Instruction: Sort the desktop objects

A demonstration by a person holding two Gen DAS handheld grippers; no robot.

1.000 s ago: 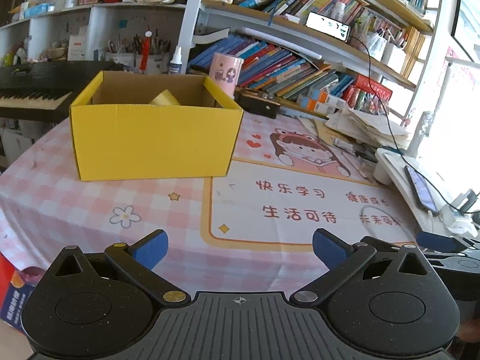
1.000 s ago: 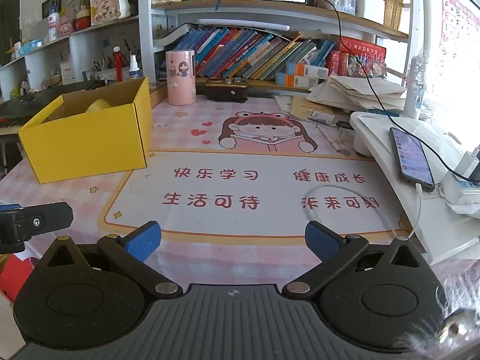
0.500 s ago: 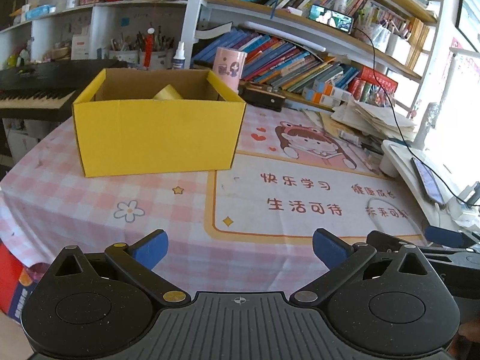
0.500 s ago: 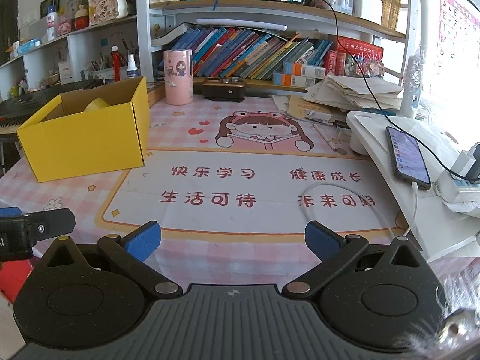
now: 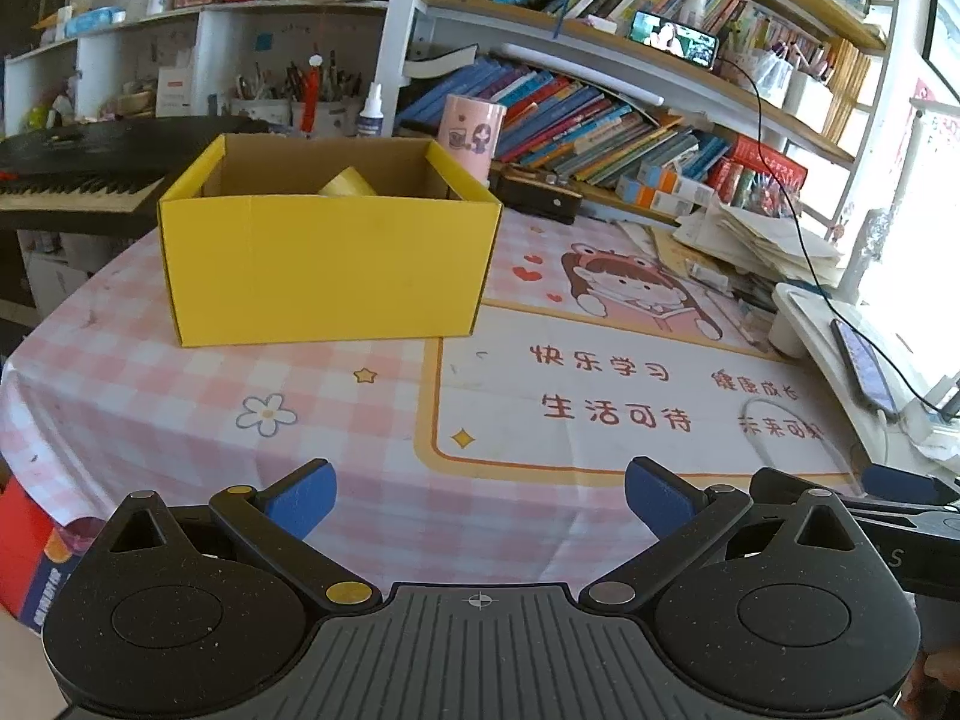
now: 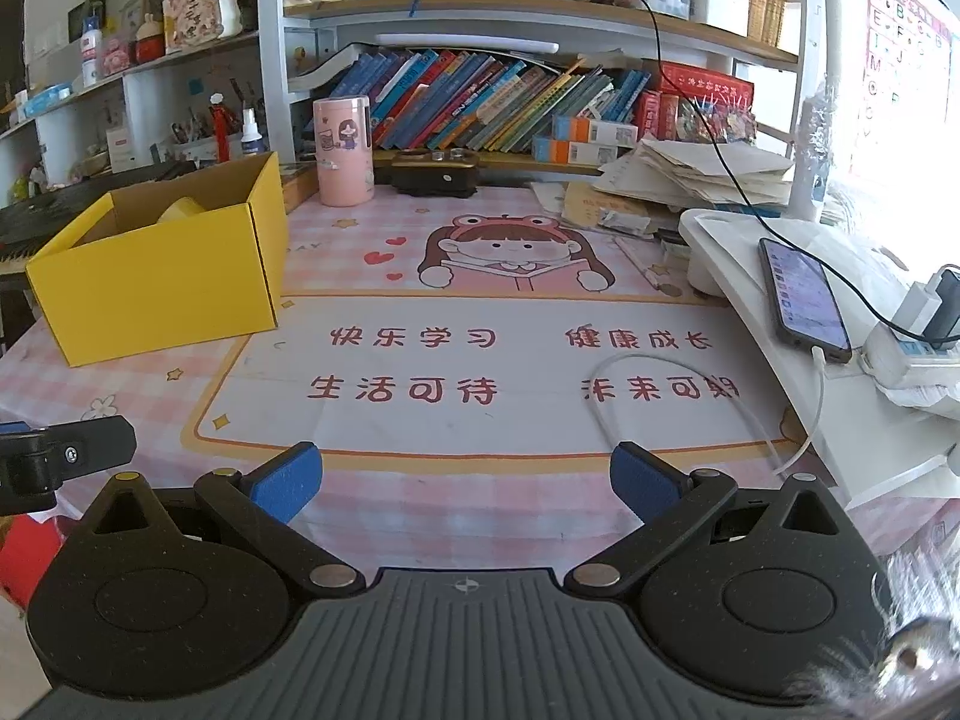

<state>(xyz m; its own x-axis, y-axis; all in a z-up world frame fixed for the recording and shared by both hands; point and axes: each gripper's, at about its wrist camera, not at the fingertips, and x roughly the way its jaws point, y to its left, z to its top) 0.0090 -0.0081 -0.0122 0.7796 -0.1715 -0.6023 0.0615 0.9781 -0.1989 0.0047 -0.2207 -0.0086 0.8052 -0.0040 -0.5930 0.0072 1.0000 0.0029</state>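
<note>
Yellow box on your desk, pale yellow roll inside.
Your left gripper and right gripper both gape wide, holding nothing.

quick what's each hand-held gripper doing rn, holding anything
Left hand-held gripper: open, holding nothing.
Right hand-held gripper: open, holding nothing.
</note>
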